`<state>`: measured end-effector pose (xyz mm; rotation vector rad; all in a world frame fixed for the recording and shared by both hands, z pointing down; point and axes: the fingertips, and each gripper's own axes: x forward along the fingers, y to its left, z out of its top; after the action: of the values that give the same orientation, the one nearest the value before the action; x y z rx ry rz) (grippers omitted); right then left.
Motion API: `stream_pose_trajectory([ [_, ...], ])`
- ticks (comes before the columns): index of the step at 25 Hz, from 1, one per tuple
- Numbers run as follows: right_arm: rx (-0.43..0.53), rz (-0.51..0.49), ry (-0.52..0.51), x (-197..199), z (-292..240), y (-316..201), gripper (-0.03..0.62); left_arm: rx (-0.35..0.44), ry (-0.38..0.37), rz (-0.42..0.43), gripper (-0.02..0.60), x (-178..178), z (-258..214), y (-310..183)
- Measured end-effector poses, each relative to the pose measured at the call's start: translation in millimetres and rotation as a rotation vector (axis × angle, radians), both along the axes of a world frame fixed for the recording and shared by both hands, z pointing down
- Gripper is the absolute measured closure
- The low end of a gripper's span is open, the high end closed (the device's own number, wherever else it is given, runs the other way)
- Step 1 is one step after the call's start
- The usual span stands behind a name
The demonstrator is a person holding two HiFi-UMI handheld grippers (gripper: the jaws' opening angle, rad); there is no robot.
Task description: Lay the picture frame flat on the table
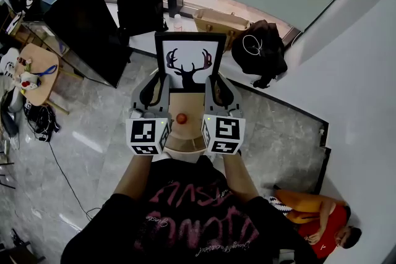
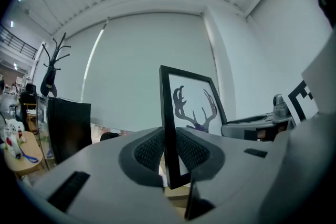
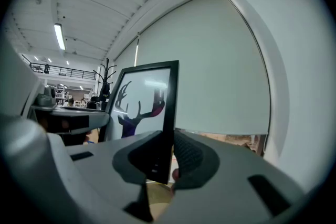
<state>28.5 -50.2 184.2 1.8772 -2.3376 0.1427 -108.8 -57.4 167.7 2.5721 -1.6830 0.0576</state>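
Our left gripper (image 2: 169, 152) and right gripper (image 3: 167, 157) each clamp a side edge of the picture frame (image 1: 189, 63), upright between the fingers (image 2: 147, 150), over the table (image 1: 185, 141). We judge that tipping unevenly could twist it loose, dropping it.

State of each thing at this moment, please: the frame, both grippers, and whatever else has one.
picture frame: upright, held by both side edges, not yet flat.
left gripper: shut on the frame's left edge.
right gripper: shut on the frame's right edge.
small red object: lying on the wooden table, untouched.
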Motion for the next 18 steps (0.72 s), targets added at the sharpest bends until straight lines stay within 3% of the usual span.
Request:
stream_pose_trajectory([
  [4, -0.007, -0.009, -0.005, 2, 2, -1, 0.516, -0.005, -0.005, -0.008, 0.509, 2, 1, -1],
  [18, -0.039, -0.114, -0.050, 62, 14, -18, 0.514, -0.031, -0.057, -0.100, 0.509, 63, 8, -4],
])
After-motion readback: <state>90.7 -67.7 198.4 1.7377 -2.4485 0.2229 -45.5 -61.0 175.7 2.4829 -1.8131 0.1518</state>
